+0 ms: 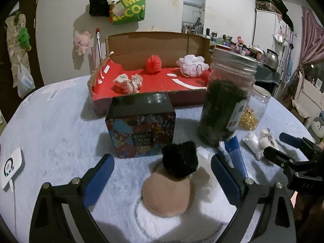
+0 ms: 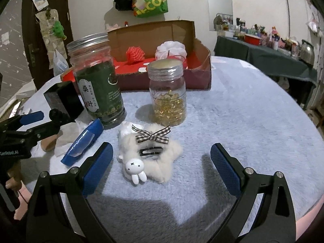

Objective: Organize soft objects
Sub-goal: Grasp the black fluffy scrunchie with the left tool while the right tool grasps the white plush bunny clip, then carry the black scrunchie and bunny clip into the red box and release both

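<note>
Between the wide-open jaws of the left gripper (image 1: 162, 179) lies a tan puff (image 1: 166, 196) with a black scrunchie (image 1: 180, 160) on it, not gripped. Right gripper (image 2: 161, 167) is open too, holding nothing, with a white fluffy clip (image 2: 160, 156) lying loose near its left finger. Beyond stand two jars (image 2: 97, 85) and the box (image 1: 141, 77), which holds more soft things.

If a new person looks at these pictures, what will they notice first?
Probably the cardboard box with its red lining at the back of the table, holding a red puff and a white puff. Next, the tall jar of dark leaves and, near the open right gripper, a fluffy white toy.
</note>
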A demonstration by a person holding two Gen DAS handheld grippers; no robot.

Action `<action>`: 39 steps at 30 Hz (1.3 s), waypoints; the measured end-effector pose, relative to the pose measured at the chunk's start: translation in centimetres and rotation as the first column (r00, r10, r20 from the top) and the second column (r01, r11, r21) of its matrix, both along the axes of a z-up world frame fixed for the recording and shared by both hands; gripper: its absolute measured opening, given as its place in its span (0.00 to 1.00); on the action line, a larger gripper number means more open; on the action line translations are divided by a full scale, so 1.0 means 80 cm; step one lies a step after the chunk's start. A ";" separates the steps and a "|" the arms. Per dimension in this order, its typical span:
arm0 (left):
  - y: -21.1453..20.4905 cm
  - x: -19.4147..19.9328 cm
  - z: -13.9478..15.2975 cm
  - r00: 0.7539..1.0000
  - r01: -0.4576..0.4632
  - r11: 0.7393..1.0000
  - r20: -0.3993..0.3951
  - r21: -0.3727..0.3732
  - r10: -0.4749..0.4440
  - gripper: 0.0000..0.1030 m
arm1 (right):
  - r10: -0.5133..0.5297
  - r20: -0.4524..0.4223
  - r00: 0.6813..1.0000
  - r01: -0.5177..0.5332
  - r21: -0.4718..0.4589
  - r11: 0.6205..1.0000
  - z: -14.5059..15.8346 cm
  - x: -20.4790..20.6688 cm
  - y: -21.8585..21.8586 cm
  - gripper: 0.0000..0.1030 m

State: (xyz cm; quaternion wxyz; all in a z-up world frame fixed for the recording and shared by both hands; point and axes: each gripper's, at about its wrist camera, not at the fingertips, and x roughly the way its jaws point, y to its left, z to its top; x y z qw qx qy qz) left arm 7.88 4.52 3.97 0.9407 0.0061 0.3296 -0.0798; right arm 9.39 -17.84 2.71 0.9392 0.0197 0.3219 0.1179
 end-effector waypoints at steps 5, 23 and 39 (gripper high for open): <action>-0.003 0.014 0.000 0.999 0.038 0.999 -0.023 -0.006 -0.038 0.72 | 0.039 -0.040 0.998 -0.037 0.062 0.997 -0.005 0.010 -0.007 0.86; -0.005 -0.003 0.016 0.990 0.130 0.987 -0.041 -0.093 -0.134 0.28 | 0.157 0.037 0.987 -0.159 0.079 0.984 0.040 -0.002 0.011 0.52; -0.009 -0.005 0.036 0.984 0.176 0.979 -0.002 -0.103 -0.177 0.28 | 0.210 0.015 0.978 -0.211 0.083 0.974 0.044 0.010 0.027 0.52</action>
